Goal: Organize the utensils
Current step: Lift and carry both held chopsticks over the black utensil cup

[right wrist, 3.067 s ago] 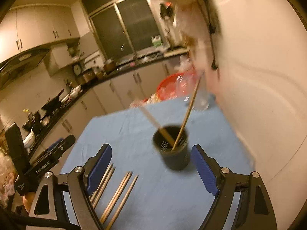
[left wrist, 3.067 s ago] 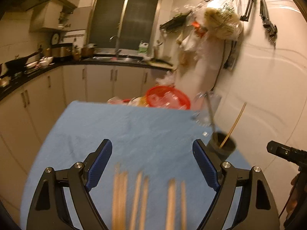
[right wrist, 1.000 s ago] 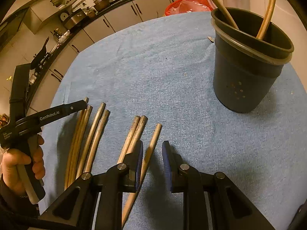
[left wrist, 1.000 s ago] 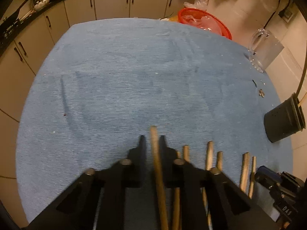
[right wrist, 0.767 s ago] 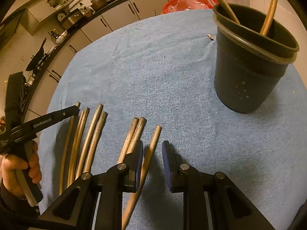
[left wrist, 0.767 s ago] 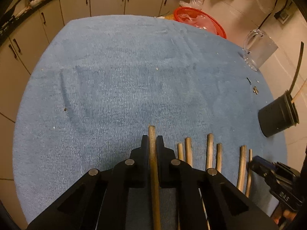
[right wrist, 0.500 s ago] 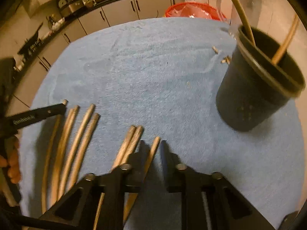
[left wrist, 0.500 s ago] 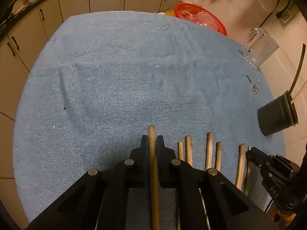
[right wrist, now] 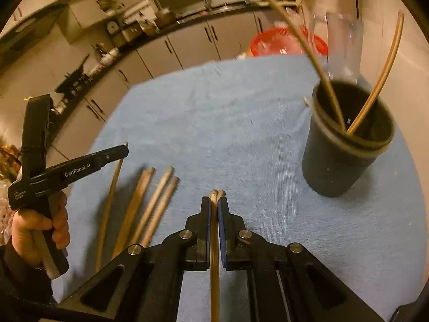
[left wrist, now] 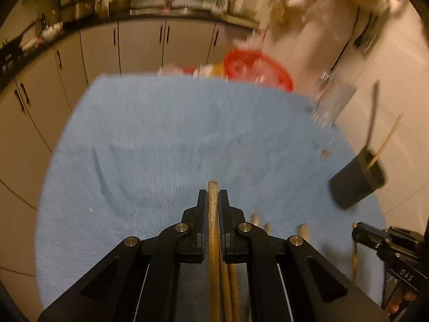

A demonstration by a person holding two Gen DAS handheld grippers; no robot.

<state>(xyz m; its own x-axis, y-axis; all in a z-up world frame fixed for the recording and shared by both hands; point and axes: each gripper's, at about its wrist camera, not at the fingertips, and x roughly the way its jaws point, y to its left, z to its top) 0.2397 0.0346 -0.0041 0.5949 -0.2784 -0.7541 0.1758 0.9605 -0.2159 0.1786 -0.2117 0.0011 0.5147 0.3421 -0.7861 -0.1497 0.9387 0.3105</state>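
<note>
On the blue-clothed worktop (left wrist: 161,139), wooden chopsticks lie in a loose row near the front edge.

Left hand-held gripper (left wrist: 213,201): jaws together, clamped on one chopstick (left wrist: 213,230), whose tip pokes out just past the pads. More loose sticks (left wrist: 230,289) show beneath and to its right. From the right wrist view the person's hand (right wrist: 40,228) grips that tool's handle, off to the left of the row.

Right hand-held gripper (right wrist: 213,209): jaws together, clamped on a chopstick (right wrist: 214,268); a second tip seems to sit tight beside the first at the pads, but it is too blurred to be sure. Four loose chopsticks (right wrist: 150,204) lie just left of it on the cloth.

Dark utensil cup (right wrist: 346,145) stands upright at the right side of the worktop, near the wall, well apart from both held sticks. Two sticks (right wrist: 375,88) lean in it already, splayed outward.

Behind the cup: a clear glass jug (right wrist: 340,43), and a red basket (left wrist: 257,67) at the far edge. Small crumbs (left wrist: 325,153) dot the cloth between jug and cup. Kitchen cabinets (left wrist: 139,45) curve round behind. Left wrist view is motion-blurred.
</note>
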